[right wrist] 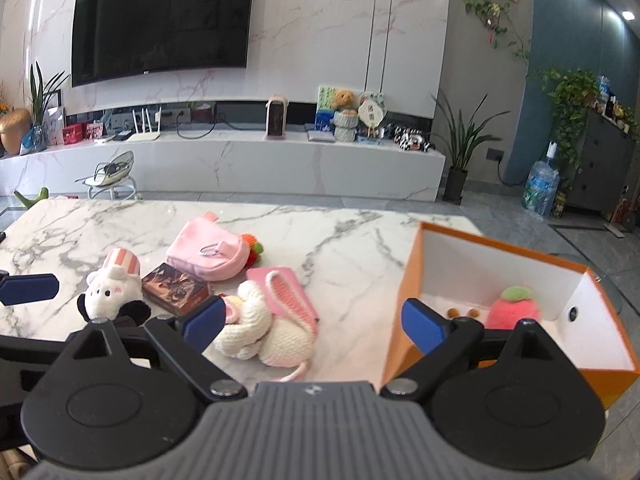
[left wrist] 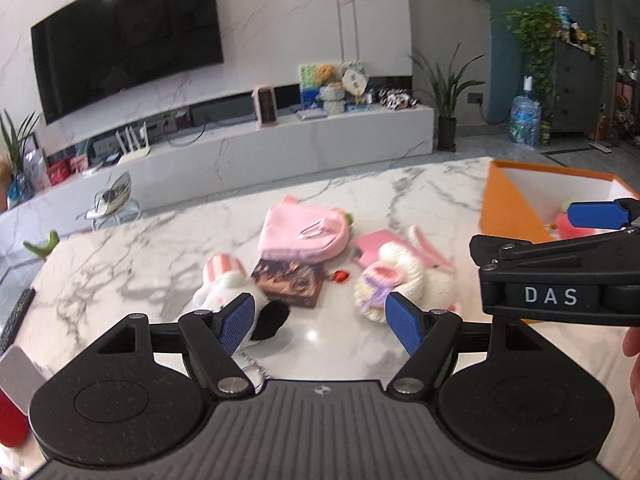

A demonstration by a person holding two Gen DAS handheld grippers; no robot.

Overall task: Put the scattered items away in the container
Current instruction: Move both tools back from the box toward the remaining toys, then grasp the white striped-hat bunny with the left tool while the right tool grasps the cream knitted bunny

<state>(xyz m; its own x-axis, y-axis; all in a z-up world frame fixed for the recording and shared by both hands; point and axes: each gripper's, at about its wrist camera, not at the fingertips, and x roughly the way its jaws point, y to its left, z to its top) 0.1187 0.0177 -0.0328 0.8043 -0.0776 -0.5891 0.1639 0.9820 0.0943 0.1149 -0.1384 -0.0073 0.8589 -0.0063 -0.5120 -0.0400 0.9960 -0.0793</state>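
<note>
Both the left gripper (left wrist: 318,322) and right gripper (right wrist: 310,324) hang with jaws spread and empty. The crocheted rabbit (right wrist: 260,332) lies lower centre on the desk (right wrist: 352,248), just left of the orange box (right wrist: 404,300). The right jaws should probably straddle its plump body, pinch gently, then lift clear of the box wall.

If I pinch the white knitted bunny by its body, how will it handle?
The knitted bunny looks soft and yarn-stuffed, so it will probably squash and feel light. Its long pink-lined ear lies limp over the pink wallet, so it will likely dangle and may drag that.
</note>
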